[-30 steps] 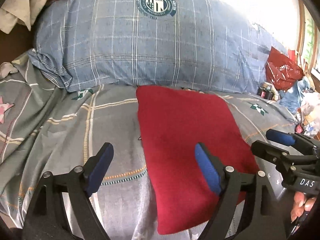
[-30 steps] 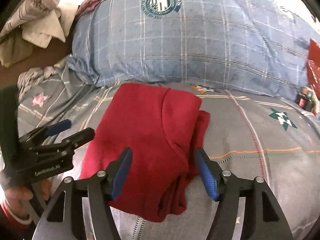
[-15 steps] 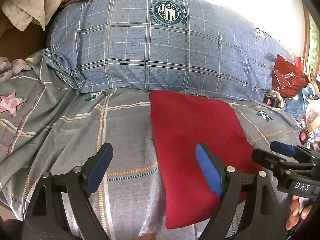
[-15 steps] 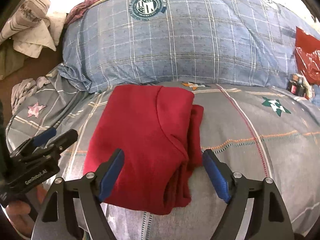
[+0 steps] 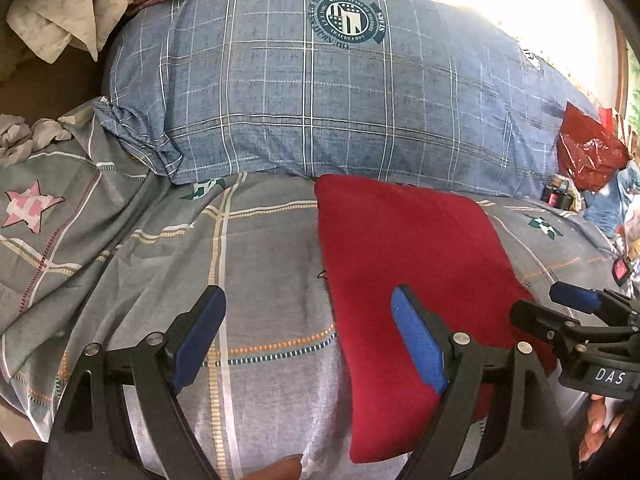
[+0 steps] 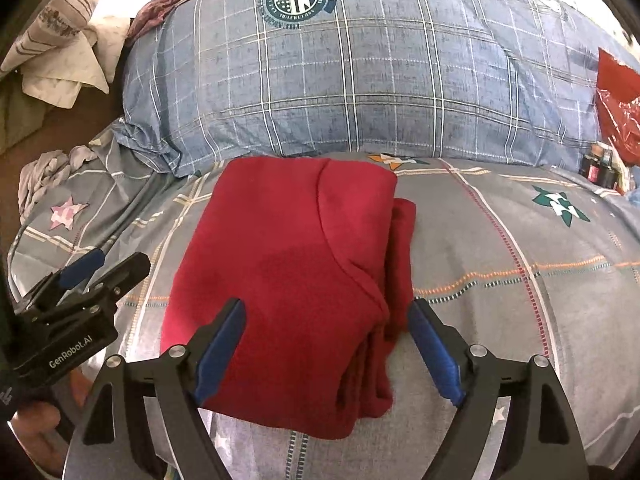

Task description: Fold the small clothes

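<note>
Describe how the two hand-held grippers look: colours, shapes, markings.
Both are matte black with silver screws. The left hand-held gripper and right hand-held gripper each have two angular fingers with blue textured pads. White lettering reads "GenRobot.AI" on the left body and "DAS" on the right.

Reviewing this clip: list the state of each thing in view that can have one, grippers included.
left gripper: open, holding nothing.
right gripper: open, holding nothing.
red garment: folded into a compact rectangle, lying flat on the bedsheet.
blue plaid pillow: plump, lying behind the garment.
red plastic bag: crumpled.
</note>
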The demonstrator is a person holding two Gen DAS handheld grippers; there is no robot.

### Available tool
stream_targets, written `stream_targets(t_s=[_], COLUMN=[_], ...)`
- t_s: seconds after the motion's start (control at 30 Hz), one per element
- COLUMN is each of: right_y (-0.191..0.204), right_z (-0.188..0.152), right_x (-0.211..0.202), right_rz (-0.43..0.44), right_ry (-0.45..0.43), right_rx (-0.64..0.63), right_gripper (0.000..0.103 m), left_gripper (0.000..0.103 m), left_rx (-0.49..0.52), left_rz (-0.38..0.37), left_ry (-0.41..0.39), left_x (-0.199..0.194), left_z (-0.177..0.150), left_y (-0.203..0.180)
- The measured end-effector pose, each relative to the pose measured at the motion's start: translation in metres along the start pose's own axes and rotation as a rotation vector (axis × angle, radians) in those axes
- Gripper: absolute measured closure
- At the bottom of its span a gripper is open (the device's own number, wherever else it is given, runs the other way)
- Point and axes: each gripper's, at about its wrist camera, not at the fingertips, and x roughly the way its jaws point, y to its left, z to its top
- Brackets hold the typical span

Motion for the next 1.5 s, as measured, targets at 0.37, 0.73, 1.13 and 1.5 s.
stream_targets(t_s=[0.37, 0.73, 1.13, 1.5], right_y=[-0.001, -0.004, -0.002, 0.0], right_z=[0.001, 0.002, 0.002, 0.001], right_x=[0.01, 0.015, 0.019, 0.021], right_rz=[0.018, 0.018, 0.016, 0.018], right_ry=[0.009, 0.021, 0.032, 0.043], right_rx=[0.002, 0.005, 0.001, -0.002], right_gripper=[0.018, 0.018, 0.018, 0.018], left_gripper=[0.018, 0.018, 0.018, 0.018], left_rx=[0.016, 0.036, 0.038, 0.04], left_rz=[0.012, 0.017, 0.019, 0.017], left_ry=[0.019, 0.02, 0.018, 0.015], left_x=[0.009, 0.011, 0.012, 0.012], left_z=[-0.001, -0.002, -0.002, -0.002], left_y=[0.0, -0.005, -0.006, -0.005])
